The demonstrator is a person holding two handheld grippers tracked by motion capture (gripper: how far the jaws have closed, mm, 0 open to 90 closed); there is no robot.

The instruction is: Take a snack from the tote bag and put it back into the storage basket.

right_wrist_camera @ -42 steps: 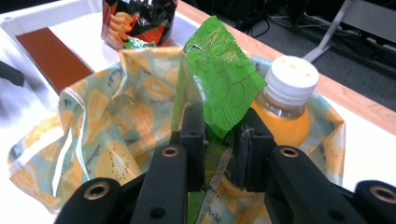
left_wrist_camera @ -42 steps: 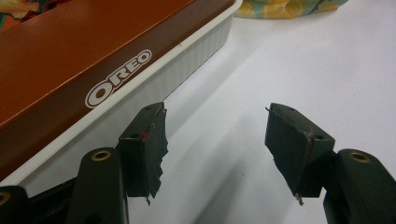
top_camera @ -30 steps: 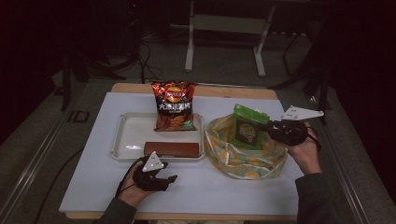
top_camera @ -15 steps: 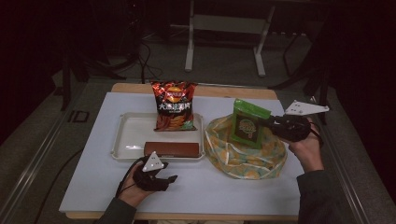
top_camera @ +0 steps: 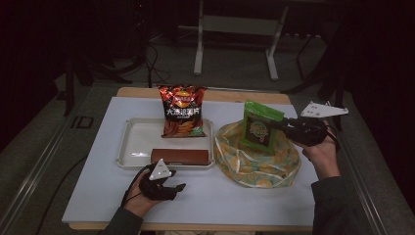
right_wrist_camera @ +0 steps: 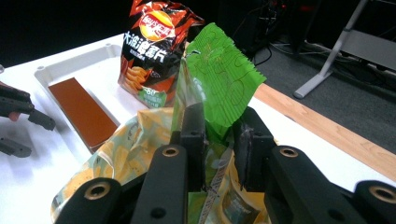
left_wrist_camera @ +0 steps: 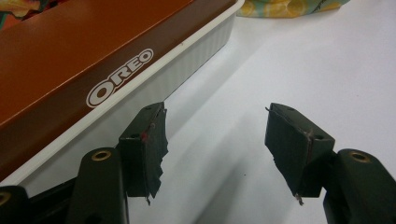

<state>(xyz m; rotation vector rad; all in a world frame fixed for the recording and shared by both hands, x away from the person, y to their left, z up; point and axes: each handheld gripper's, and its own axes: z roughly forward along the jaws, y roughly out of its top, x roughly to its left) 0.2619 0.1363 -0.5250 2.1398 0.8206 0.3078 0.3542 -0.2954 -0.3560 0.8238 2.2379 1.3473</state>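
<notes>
- Nearest, at the table's [top_camera: 98, 196] near edge, the left claw [left_wrist_camera: 217, 140] is resting with its jaws spread and nothing between them, just beside the white tray [top_camera: 132, 147] holding the brown Oreo box [left_wrist_camera: 70, 60].
- Farther right, the right claw [right_wrist_camera: 219, 140] is pinching the green snack pouch [top_camera: 259, 128] by its crimped edge, holding it upright over the yellow patterned bag [top_camera: 259, 164] near the table's right edge.
- Judging by this, the pouch is being moved between bag and tray; keeping the pinch firm and clearing the bag's rim should prevent snagging.
- Farthest, the chips bag [top_camera: 182, 110] is standing on the tray's far side.
</notes>
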